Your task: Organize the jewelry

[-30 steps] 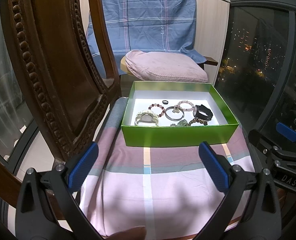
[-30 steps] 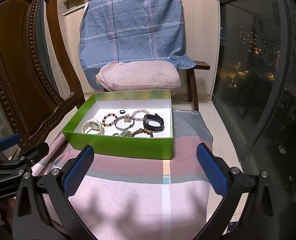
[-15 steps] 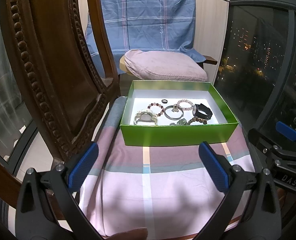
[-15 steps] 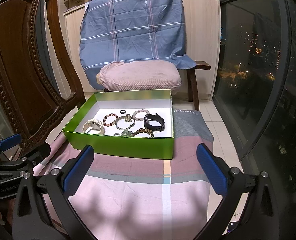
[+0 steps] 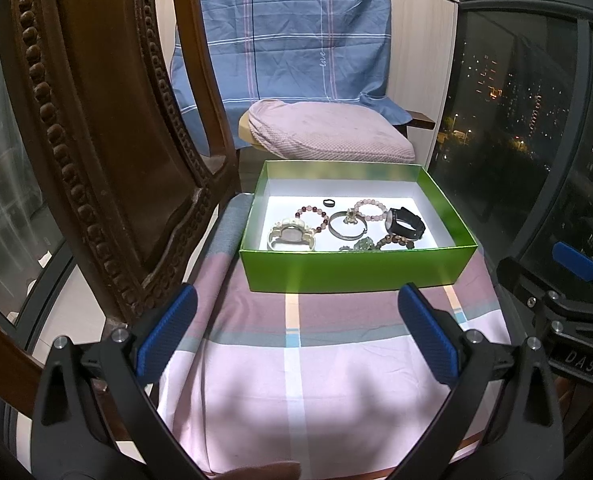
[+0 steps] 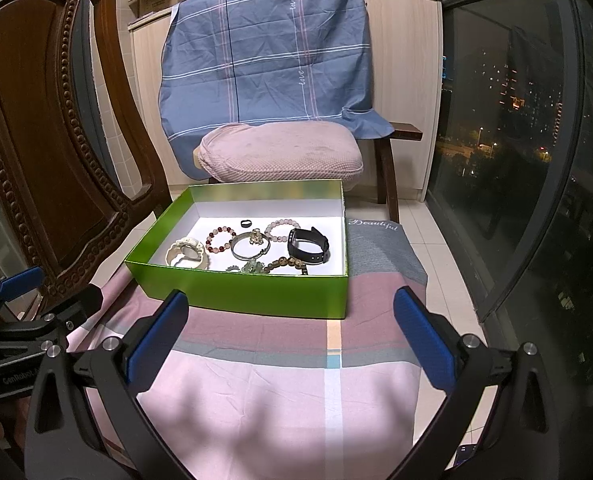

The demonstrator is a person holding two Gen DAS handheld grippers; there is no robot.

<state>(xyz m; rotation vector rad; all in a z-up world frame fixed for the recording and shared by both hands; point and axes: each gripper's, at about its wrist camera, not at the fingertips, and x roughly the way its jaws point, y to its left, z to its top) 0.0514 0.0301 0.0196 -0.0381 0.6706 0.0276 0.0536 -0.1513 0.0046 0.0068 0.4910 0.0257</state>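
Note:
A green box [image 5: 356, 270] [image 6: 256, 288] with a white floor stands on a pink checked cloth [image 5: 296, 360] [image 6: 296, 380]. Inside lie a cream watch [image 5: 290, 236] [image 6: 188, 254], a black watch [image 5: 404, 222] [image 6: 308, 245], a silver bangle [image 5: 346, 226] [image 6: 250, 246], beaded bracelets [image 5: 311, 216] [image 6: 220, 238] and a small black ring [image 5: 329, 202] [image 6: 246, 223]. My left gripper [image 5: 296, 332] hovers open over the cloth in front of the box. My right gripper [image 6: 290, 336] is open too, with nothing between its fingers.
A carved wooden chair back [image 5: 108, 152] [image 6: 36, 140] rises close on the left. Behind the box a pink cushion [image 5: 328, 136] [image 6: 280, 156] rests on a stool draped with a blue checked cloth [image 6: 264, 60]. Dark windows [image 6: 516, 120] stand to the right.
Both views have shifted only slightly; the box sits a little nearer the centre in the left wrist view. Both grippers stay open and empty.

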